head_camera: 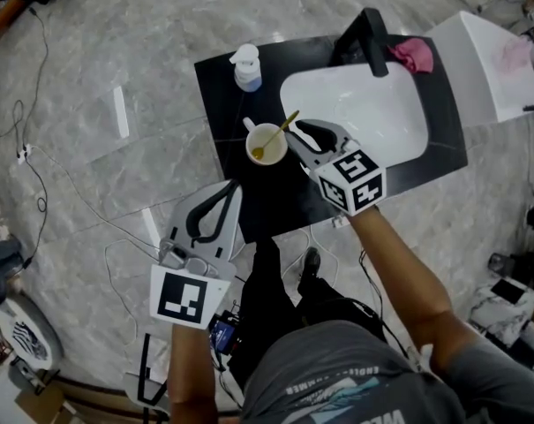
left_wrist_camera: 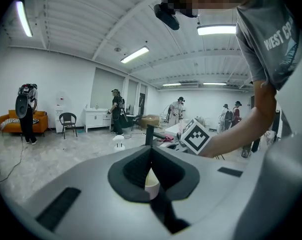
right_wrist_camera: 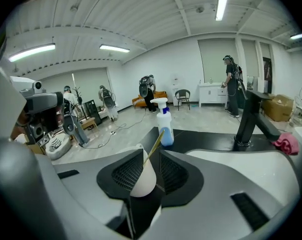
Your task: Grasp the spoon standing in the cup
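Looking steeply down from the head view, we see a grey marbled floor and a black countertop on it, with a white sink basin set into the counter's right part. Our left gripper hangs at the counter's near-left edge, well apart from everything on it; its jaws are pressed together at the tips and hold nothing. Our right gripper reaches over the counter just beside the basin's left rim, its jaws spread. A black faucet stands at the basin's far edge, with a crumpled pink cloth just to its right. A white and blue pump bottle stands upright near the counter's far-left corner. Nearer to us, a cream cup sits on the counter between the bottle and the right gripper. A gold spoon stands in the cup, bowl down and handle tilted toward the basin. In the right gripper view, that handle rises through the gap between the spread jaws, close to the left pad; we cannot tell whether it touches.
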The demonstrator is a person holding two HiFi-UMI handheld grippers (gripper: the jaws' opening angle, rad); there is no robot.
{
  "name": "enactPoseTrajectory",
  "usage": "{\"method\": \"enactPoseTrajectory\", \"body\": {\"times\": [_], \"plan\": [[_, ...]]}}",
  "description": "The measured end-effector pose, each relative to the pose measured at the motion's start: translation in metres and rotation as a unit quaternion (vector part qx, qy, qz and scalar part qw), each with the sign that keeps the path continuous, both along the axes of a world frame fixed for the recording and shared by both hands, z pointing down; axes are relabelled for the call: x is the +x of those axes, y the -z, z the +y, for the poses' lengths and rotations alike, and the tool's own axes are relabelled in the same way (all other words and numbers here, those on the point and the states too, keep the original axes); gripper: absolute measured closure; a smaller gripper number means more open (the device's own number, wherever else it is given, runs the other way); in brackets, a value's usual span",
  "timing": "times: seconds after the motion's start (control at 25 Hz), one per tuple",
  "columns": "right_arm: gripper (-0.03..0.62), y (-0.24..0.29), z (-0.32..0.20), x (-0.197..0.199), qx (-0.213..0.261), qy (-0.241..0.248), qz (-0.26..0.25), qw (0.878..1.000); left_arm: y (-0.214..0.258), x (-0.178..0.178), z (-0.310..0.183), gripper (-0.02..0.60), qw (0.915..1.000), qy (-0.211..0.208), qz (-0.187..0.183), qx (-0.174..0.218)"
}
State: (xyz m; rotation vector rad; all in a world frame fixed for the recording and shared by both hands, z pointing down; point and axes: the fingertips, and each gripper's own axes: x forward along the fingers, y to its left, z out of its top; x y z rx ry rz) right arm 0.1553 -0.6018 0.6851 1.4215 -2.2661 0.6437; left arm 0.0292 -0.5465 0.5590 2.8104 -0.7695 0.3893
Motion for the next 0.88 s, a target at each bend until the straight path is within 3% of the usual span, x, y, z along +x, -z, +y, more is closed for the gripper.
{"method": "enactPoseTrajectory", "body": {"times": [0.4,0.88], "plan": [[0.474,-0.012,-0.019,-0.01,-0.003,-0.006,-0.023,1.0,-0.02,0.0,-0.013,0.578,0.9999,-0.009,-0.004,-0.014],[0.539,-0.003,-0.018,-0.018,0.014,0.007,-0.025,1.0,-0.018,-0.003,-0.008,0.578,0.9999,-0.004,0.0,-0.011]]}}
